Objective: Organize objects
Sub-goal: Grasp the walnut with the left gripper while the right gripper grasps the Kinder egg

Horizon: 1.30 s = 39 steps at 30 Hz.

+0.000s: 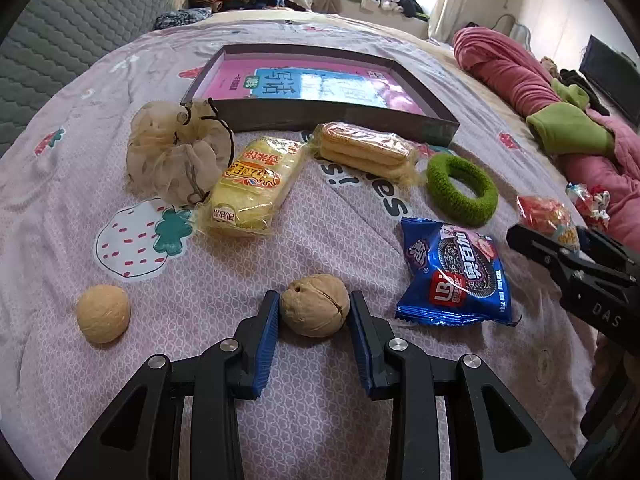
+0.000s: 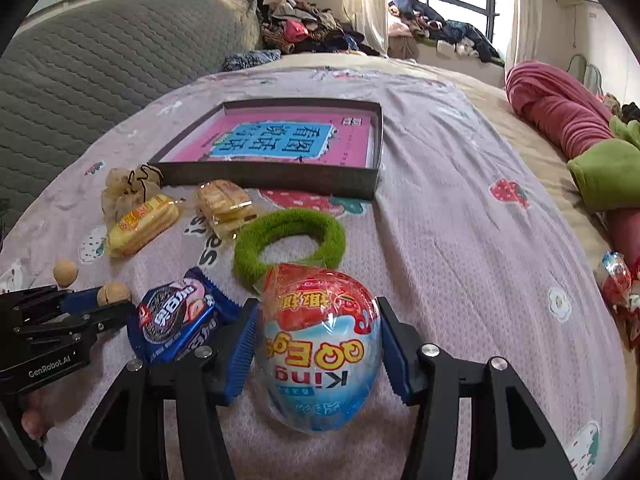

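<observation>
We find the left tongs (image 1: 314, 312) closed on a walnut (image 1: 314, 305), both blue pads touching its sides, the nut resting on the bed sheet (image 1: 320, 400). A second walnut (image 1: 103, 313) lies on the sheet to the left of these tongs, apart from them. To their right lies a blue cookie packet (image 1: 456, 276).

We find the right tongs (image 2: 316, 344) clamped on a plastic-wrapped toy egg (image 2: 320, 344), red at the far end and blue at the near end, with a pad against each side. Just beyond the egg lies a green hair scrunchie (image 2: 290, 240), its near edge hidden behind the egg. Another wrapped item (image 2: 616, 280) lies far to the right of these tongs; we cannot tell what it is.

Ahead of the left tongs we note a yellow wrapped cake (image 1: 256, 184) and a clear pack of biscuits (image 1: 366, 150), side by side. A beige mesh pouch (image 1: 176, 152) sits left of the cake and touches it. Beyond these stands a shallow dark box (image 1: 320, 116) holding a pink and blue booklet (image 1: 308, 84). The pouch touches the near left corner of the box.

Well to the right of both tongs lies a rolled pink blanket (image 1: 508, 68).
</observation>
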Tool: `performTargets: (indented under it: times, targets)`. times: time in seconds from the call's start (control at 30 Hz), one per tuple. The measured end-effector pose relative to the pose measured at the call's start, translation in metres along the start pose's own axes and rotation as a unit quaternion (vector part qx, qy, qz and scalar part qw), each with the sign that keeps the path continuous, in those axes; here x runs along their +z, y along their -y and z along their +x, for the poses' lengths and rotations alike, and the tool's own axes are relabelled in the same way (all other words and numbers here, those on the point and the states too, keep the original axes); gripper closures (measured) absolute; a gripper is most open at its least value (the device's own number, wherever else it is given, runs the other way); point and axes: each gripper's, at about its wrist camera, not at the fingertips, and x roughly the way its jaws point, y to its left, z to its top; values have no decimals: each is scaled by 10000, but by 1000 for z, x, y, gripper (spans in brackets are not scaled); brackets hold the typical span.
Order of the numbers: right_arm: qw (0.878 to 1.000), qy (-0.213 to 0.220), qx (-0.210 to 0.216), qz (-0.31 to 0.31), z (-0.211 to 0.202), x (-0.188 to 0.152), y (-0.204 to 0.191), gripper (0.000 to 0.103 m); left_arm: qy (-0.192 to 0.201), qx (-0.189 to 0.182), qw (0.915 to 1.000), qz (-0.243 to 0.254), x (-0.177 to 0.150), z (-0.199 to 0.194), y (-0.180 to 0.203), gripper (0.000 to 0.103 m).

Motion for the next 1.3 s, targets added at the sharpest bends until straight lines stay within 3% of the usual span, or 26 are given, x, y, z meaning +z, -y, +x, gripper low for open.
performTargets:
  times: [0.43,1.3]
  targets:
    - [9991,300,304,-38,-15,-1,-8,47,358,41,9993,-30,2,-25,-5,68]
    - [9967,703,386,90,-40,0,-16,47,922,47,9957,-10,11,-67,-9,68]
